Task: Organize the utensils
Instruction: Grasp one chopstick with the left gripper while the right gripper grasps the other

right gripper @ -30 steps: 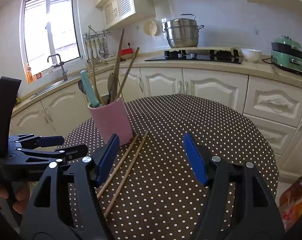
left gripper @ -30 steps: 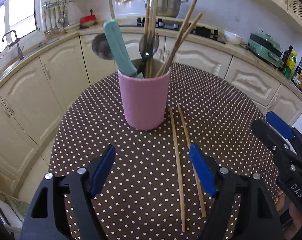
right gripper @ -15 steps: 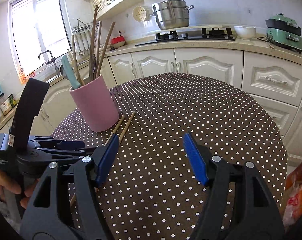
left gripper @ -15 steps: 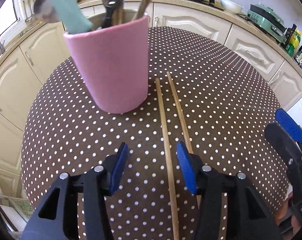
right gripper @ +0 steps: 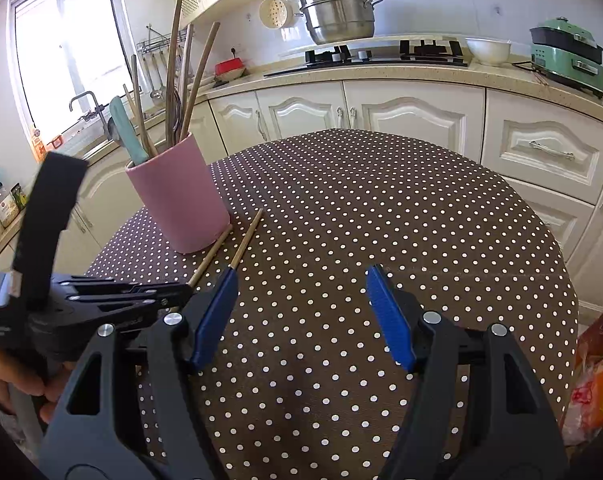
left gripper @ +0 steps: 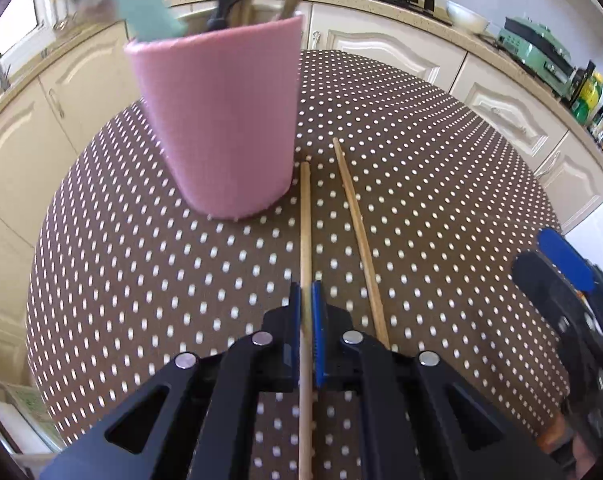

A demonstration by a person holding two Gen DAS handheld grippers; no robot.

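A pink utensil holder stands on the dotted table, holding several chopsticks, a spoon and a teal-handled tool; it also shows in the right wrist view. Two wooden chopsticks lie beside it on the table. My left gripper is shut on the left chopstick, low on the table. The other chopstick lies free just to its right. My right gripper is open and empty above the table's middle. The left gripper and both chopsticks show at the left of the right wrist view.
The round table with a brown dotted cloth stands before cream cabinets. A stove with a steel pot, a white bowl and a green appliance sit on the counter behind. A packaged item sits off the table's right edge.
My left gripper moved forward and down toward the holder and closed on the left chopstick. The right gripper stayed open and shifted a little.
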